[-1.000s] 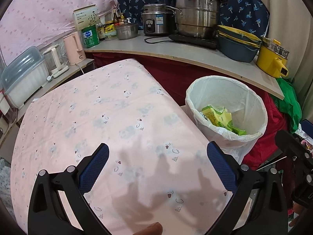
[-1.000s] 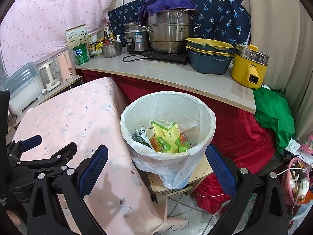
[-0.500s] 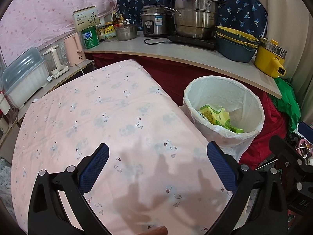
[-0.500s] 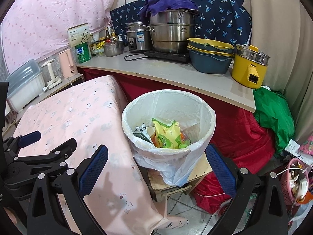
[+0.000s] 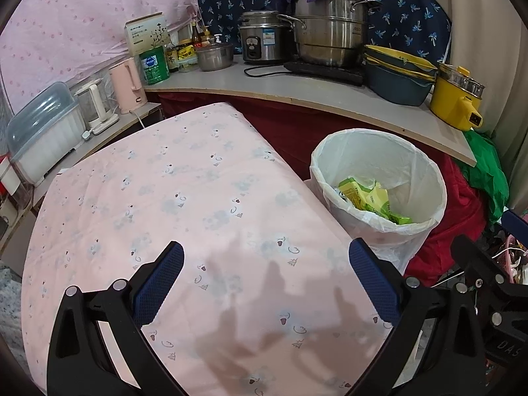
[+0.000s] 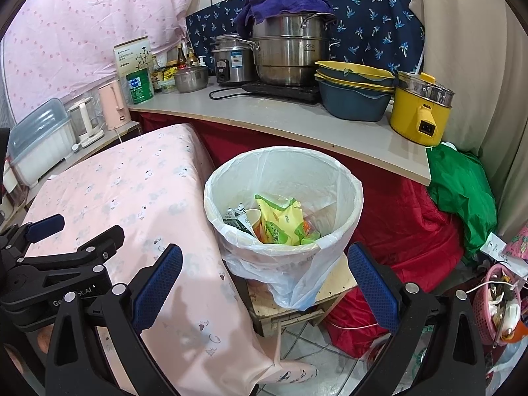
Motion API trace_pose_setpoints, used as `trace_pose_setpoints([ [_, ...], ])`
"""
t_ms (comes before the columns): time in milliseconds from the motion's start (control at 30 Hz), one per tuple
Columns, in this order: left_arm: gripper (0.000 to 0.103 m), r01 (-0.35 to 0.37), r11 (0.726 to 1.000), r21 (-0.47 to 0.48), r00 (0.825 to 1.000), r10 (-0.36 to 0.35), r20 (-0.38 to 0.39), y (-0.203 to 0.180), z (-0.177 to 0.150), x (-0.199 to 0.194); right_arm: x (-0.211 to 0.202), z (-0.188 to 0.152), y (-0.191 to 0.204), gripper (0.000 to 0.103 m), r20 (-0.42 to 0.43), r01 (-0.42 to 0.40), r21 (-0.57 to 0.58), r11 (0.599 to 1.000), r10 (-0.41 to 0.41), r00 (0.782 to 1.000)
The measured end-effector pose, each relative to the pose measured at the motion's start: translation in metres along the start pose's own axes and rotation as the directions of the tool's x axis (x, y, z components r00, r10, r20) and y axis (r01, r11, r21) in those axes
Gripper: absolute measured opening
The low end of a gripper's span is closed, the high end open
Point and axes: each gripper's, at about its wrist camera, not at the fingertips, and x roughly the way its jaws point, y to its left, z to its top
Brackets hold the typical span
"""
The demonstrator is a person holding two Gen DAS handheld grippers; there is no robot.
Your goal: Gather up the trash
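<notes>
A: Progress first, taking the frames left to right. The pink-clothed worktop [image 5: 184, 198], which fills the left and centre of the left wrist view, has no trash on it that we can see, only our own shadows. The left claw [image 5: 264, 283] hangs over it in the lower part of the frame, jaws spread wide, holding nothing.

B: And to the right of the cloth stands the lined bin [image 6: 283, 247], centre of the right wrist view, with the trash inside: a yellow-green packet [image 6: 279, 221], a paper cup [image 6: 252, 215] and a dark carton [image 6: 236, 217]. The right claw [image 6: 264, 283] sits low in that frame, also spread wide and empty.

A: So we judge the collecting done or nearly done. Anything left would lie outside these views; we cannot tell.

B: Writing, then. At lower left of the right wrist view, the body of the other claw reads "Ge…ot.AI", partly hidden. The box [image 6: 133, 55] at upper left carries print too small for us to read.

A: The green tin [image 6: 140, 85] beside it, likewise. The big steel pot [image 6: 290, 54] at upper centre shows "ASD" near its right handle. The packet in the bin has small print we cannot make out.
</notes>
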Motion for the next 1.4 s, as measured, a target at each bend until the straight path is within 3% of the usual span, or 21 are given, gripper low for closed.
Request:
trace_pose_setpoints([
  [1400, 0.096, -0.006, 1.0, -0.007, 1.0, 0.006, -0.022, 0.0047, -0.0061, 0.004, 0.0068, -0.0083, -0.0051, 0.097, -0.011, 0.006, -0.001, 1.0, -0.006, 1.0],
])
